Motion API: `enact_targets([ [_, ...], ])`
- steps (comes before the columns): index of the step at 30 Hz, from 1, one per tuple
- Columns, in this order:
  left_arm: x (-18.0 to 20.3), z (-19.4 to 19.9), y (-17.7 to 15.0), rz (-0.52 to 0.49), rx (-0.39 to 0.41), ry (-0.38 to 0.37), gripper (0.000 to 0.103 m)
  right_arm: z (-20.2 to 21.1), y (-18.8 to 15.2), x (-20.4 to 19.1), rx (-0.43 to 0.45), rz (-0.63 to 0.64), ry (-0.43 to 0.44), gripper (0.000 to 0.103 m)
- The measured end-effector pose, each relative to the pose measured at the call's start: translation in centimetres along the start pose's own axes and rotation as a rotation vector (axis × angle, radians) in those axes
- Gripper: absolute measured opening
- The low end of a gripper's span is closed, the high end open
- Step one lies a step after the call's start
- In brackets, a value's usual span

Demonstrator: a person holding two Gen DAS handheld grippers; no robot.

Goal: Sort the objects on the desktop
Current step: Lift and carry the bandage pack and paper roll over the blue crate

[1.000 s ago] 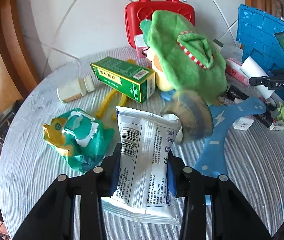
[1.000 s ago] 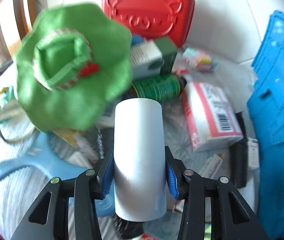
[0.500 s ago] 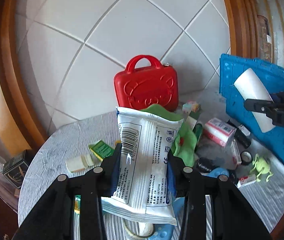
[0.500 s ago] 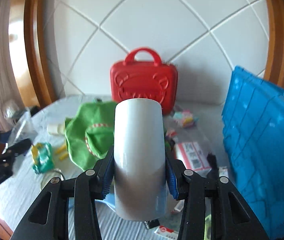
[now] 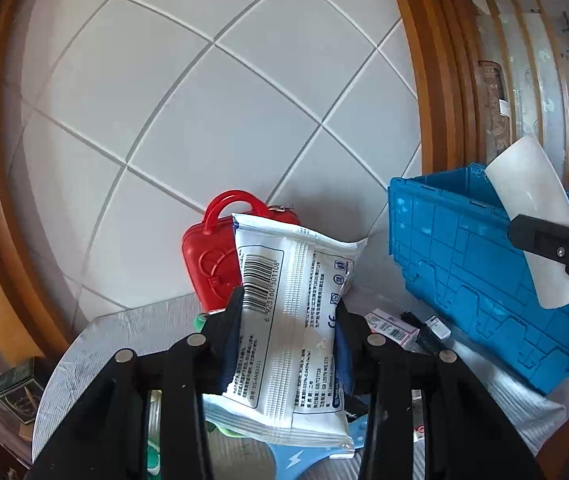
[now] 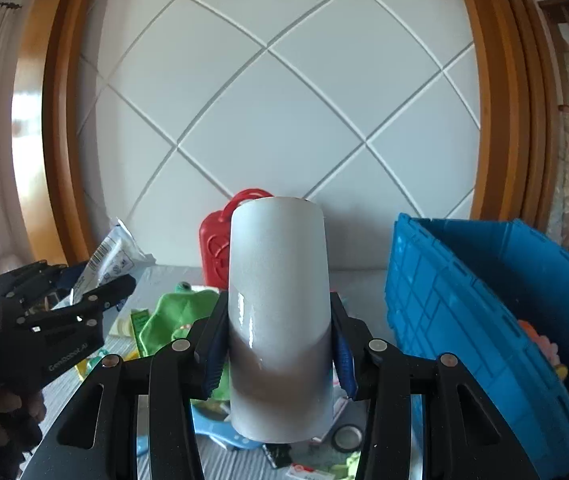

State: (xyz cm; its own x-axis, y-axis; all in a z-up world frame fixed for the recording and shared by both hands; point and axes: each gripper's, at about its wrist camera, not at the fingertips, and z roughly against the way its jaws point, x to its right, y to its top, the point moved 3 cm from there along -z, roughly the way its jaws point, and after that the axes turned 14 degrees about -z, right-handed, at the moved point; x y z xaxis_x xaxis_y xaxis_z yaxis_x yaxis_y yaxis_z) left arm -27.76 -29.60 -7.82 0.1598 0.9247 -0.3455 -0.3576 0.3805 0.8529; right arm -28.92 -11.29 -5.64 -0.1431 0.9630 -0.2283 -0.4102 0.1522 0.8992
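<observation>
My left gripper (image 5: 286,344) is shut on a white wipes packet (image 5: 290,320) with a barcode and holds it high above the table. It also shows in the right wrist view (image 6: 110,258). My right gripper (image 6: 278,354) is shut on a white cylinder (image 6: 278,300), held upright above the clutter. The cylinder also shows in the left wrist view (image 5: 532,216), in front of the blue crate (image 5: 464,256). The crate stands at the right in the right wrist view (image 6: 464,320).
A red handled case (image 5: 208,256) stands against the tiled wall. A green plush (image 6: 176,316), a blue paddle (image 5: 296,456), small boxes (image 5: 388,328) and tape (image 6: 346,436) lie on the grey table. A dark box (image 5: 16,390) sits lower left.
Both grippers have risen well above the table with their loads. The table clutter has dropped to the bottom of both views. The right gripper now sits beside the crate.
</observation>
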Motion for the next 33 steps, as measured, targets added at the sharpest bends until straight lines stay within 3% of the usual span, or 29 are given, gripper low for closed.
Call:
enact_targets([
  [10,9.2,0.8,9.4,-0.062,0.140,-0.098,0.038,7.0,5.4,7.7,0.133,-0.013,-0.097,0.044],
  [17,18.8,-0.5,16.3,-0.101,0.179,-0.179,0.038,10.9,8.6,16.8,0.176,-0.024,-0.150,0.044],
  [23,26.5,-2.3,21.7,-0.145,0.178,-0.244,0.038,11.8,10.2,26.0,0.164,-0.073,-0.206,0.044],
  [33,34.3,-7.8,30.1,-0.236,0.105,-0.281,0.040,8.3,13.2,37.8,0.054,-0.121,-0.287,0.044],
])
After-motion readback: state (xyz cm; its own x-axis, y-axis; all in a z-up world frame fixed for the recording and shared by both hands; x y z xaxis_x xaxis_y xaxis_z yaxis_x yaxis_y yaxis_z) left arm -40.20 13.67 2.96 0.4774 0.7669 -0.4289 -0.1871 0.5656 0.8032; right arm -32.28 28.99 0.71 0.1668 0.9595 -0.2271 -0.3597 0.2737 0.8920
